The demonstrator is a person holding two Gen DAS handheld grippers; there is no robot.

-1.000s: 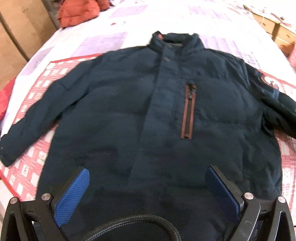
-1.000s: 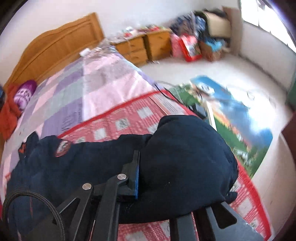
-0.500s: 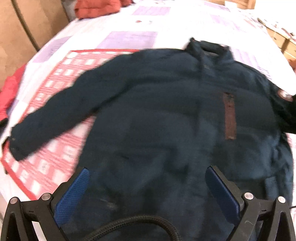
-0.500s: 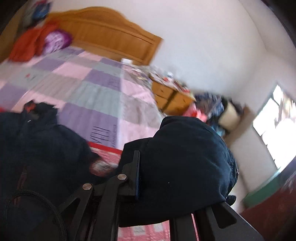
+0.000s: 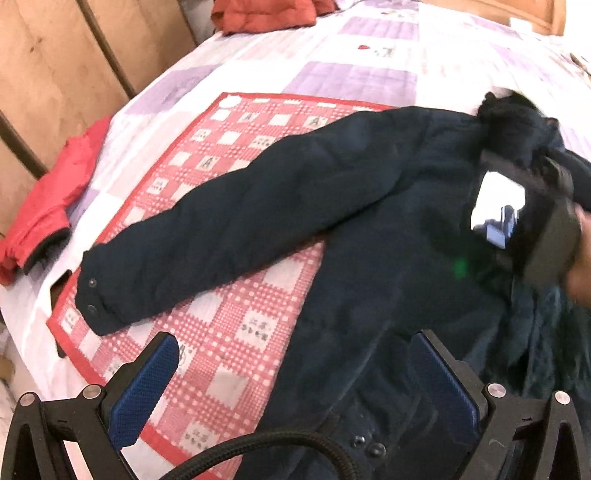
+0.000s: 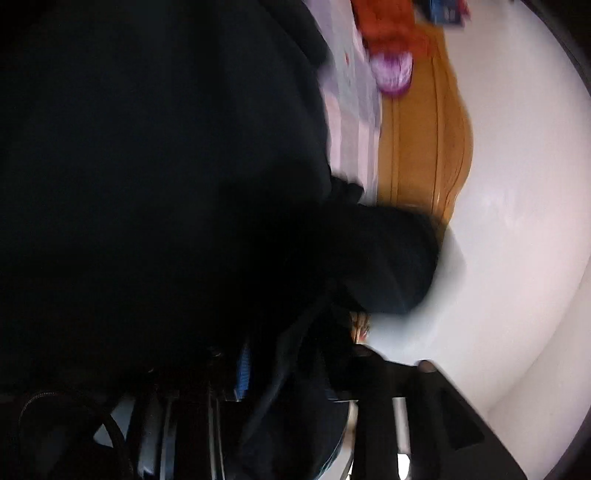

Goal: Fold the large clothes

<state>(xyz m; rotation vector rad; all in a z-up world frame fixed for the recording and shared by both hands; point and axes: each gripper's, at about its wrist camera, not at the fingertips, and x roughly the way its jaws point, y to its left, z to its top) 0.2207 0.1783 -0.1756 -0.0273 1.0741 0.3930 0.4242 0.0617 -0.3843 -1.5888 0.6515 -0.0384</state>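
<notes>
A dark navy jacket (image 5: 369, 221) lies front up on a red checkered mat (image 5: 229, 332) on the bed. Its left sleeve (image 5: 221, 229) stretches out flat over the mat. My left gripper (image 5: 299, 380) hovers open above the jacket's hem and the mat, with nothing between its blue pads (image 5: 147, 384). The right gripper (image 5: 517, 166) is over the jacket's chest with the other sleeve bunched at its tip. In the blurred right wrist view, that gripper (image 6: 306, 369) is rolled on its side. Its jaws are opening, with the sleeve cuff (image 6: 388, 266) still between them.
A red garment (image 5: 40, 206) lies at the bed's left edge beside a wooden panel (image 5: 55, 74). Another orange-red garment (image 5: 266, 14) sits at the far end of the purple patchwork quilt (image 5: 369, 48). A hand (image 5: 583, 266) holds the right gripper. The wooden headboard (image 6: 424, 129) stands behind.
The left gripper slid left, toward the outstretched sleeve. The right gripper swung the other sleeve across onto the jacket's chest, rolled on its side, and its jaws began to part.
</notes>
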